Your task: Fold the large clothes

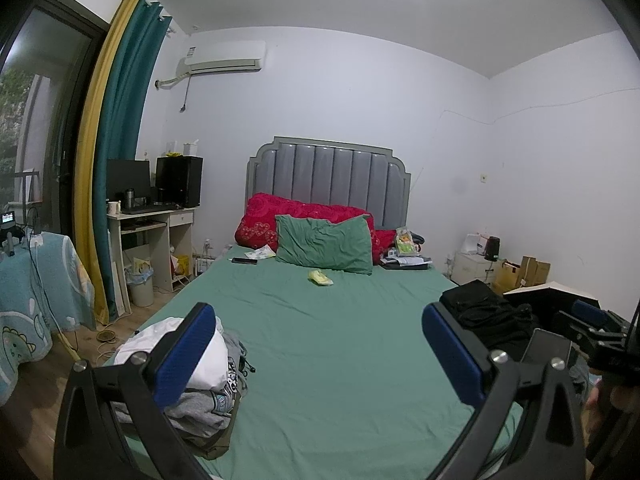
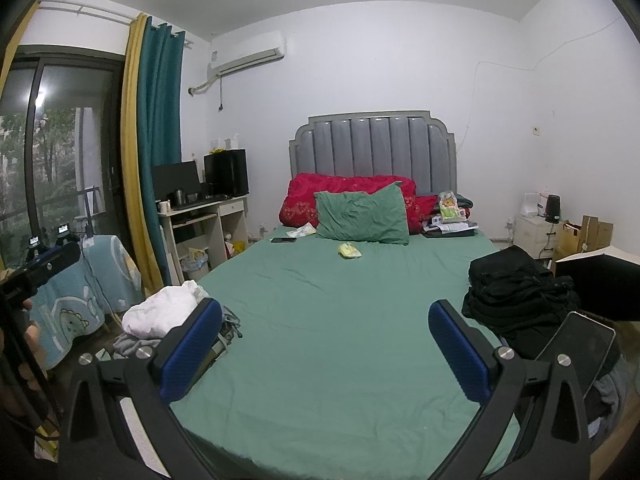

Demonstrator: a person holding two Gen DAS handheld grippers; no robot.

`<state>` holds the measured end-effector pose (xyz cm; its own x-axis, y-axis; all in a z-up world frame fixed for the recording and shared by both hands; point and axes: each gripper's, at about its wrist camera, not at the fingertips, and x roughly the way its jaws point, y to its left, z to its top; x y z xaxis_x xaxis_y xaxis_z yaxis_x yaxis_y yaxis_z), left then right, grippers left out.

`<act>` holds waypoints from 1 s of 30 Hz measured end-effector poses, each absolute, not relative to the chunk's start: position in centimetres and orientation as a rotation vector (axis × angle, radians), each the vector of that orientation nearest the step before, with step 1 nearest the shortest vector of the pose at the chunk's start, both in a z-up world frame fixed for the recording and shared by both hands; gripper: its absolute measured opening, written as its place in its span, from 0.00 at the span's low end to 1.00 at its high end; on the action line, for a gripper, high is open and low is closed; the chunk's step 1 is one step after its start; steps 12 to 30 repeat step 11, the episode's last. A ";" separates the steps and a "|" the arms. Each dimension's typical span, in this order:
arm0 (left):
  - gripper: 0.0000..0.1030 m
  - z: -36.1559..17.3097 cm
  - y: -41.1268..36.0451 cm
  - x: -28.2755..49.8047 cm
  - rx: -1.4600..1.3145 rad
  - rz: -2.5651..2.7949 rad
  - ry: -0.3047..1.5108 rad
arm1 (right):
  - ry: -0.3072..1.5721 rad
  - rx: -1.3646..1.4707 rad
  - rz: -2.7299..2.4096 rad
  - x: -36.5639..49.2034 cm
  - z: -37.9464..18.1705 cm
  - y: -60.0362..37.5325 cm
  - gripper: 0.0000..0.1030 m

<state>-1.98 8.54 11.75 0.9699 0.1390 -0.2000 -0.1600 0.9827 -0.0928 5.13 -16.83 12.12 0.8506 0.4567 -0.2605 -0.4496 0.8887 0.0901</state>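
Left gripper [image 1: 316,354] is spread wide, holding nothing, above the foot of the bed [image 1: 340,360]. Right gripper [image 2: 326,350] likewise: fingers apart, nothing between them. Green sheet is mostly bare in the middle. Pile of white and grey clothes [image 1: 200,376] sits at the left edge of the bed; black clothes pile [image 2: 516,292] at the right edge. Green pillow [image 2: 362,214] leans on a red quilt [image 2: 344,190] against the grey headboard [image 2: 374,144]. Desk with monitor [image 2: 176,182] by the teal curtain [image 2: 158,132]; air conditioner [image 2: 250,54] on the wall.
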 end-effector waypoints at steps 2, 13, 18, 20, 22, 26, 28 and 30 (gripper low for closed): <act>1.00 11.7 8.5 -2.1 -0.112 0.150 0.193 | 0.281 0.027 0.475 5.2 12.1 -16.9 0.99; 1.00 11.6 8.4 -2.1 -0.115 0.149 0.194 | 0.288 0.021 0.475 4.9 11.9 -16.4 0.99; 1.00 11.6 8.4 -2.1 -0.115 0.149 0.194 | 0.288 0.021 0.475 4.9 11.9 -16.4 0.99; 1.00 11.6 8.4 -2.1 -0.115 0.149 0.194 | 0.288 0.021 0.475 4.9 11.9 -16.4 0.99; 1.00 11.6 8.4 -2.1 -0.115 0.149 0.194 | 0.288 0.021 0.475 4.9 11.9 -16.4 0.99; 1.00 11.6 8.4 -2.1 -0.115 0.149 0.194 | 0.288 0.021 0.475 4.9 11.9 -16.4 0.99; 1.00 11.6 8.4 -2.1 -0.115 0.149 0.194 | 0.288 0.021 0.475 4.9 11.9 -16.4 0.99; 1.00 11.6 8.4 -2.1 -0.115 0.149 0.194 | 0.288 0.021 0.475 4.9 11.9 -16.4 0.99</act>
